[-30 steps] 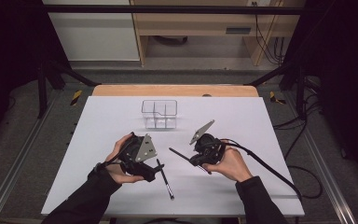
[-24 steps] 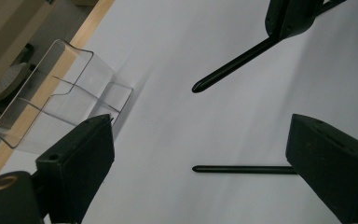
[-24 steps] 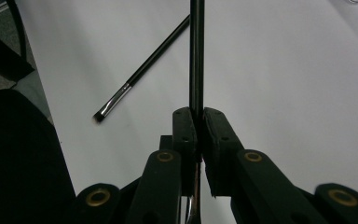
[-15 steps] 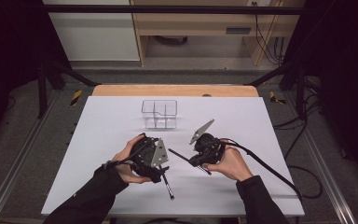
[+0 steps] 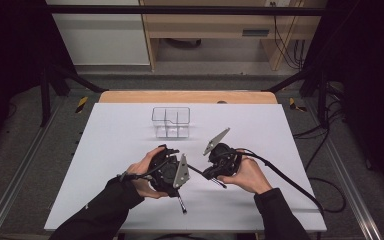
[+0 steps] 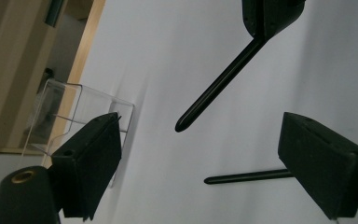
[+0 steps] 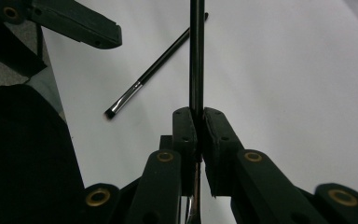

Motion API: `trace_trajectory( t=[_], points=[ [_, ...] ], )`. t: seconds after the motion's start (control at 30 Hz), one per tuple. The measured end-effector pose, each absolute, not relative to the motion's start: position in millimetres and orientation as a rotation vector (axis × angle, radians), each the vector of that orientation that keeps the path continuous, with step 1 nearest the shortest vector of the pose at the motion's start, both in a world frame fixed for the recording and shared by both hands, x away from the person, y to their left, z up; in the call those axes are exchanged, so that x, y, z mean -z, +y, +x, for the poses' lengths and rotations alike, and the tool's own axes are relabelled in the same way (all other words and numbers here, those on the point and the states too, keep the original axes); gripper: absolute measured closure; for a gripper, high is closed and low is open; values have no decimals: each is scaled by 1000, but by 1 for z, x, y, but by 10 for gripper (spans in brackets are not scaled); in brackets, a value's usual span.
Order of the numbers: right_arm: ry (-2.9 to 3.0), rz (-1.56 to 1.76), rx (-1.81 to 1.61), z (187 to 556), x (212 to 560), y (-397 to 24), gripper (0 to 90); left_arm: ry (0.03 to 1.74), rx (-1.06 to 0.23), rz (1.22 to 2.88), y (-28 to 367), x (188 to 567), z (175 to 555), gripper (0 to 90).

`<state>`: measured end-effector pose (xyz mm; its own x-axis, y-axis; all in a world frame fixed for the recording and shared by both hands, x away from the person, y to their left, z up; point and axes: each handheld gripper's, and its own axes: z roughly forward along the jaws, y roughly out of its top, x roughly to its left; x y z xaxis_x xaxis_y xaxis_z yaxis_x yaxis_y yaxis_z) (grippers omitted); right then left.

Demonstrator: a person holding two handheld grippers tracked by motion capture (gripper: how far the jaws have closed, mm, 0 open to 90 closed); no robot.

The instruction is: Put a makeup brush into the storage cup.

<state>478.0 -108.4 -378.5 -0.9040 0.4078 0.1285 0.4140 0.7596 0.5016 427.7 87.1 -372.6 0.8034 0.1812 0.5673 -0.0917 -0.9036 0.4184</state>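
**Two slim black brushes, one held and one on the surface**

Two slim black makeup brushes are in play. The right tool (image 7: pixel 196 116) has its jaws clamped tight on the first thin black brush handle (image 7: pixel 196 56), which runs straight up the middle of the right gripper view. In the left gripper view that same handle juts down from the upper right, its rounded end free in mid-frame. The left tool (image 6: pixel 200 154) stands wide, with nothing pressed between its pads; its jaws have just been closing a little, and the free end of the held handle hangs between them without touching either.

The second black brush with a silver ferrule (image 7: pixel 154 65) lies flat on the white surface (image 5: pixel 290 130), at lower centre of the high view just below the left tool. A clear plastic divided box (image 5: pixel 171 121) sits upper centre, well apart.

To take over the held brush cleanly, the left tool should probably square its pads to the handle, close near the free end, and grip firmly before the right lets go.
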Motion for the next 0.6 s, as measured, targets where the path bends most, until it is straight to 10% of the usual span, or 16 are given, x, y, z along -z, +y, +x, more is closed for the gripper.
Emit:
trace_trajectory(
  t=[0.6],
  points=[
    [-2912, -658, 846, 476, 381, -104, 839, -124, -986, 2581, 69, 382, 422, 247]
  ],
)
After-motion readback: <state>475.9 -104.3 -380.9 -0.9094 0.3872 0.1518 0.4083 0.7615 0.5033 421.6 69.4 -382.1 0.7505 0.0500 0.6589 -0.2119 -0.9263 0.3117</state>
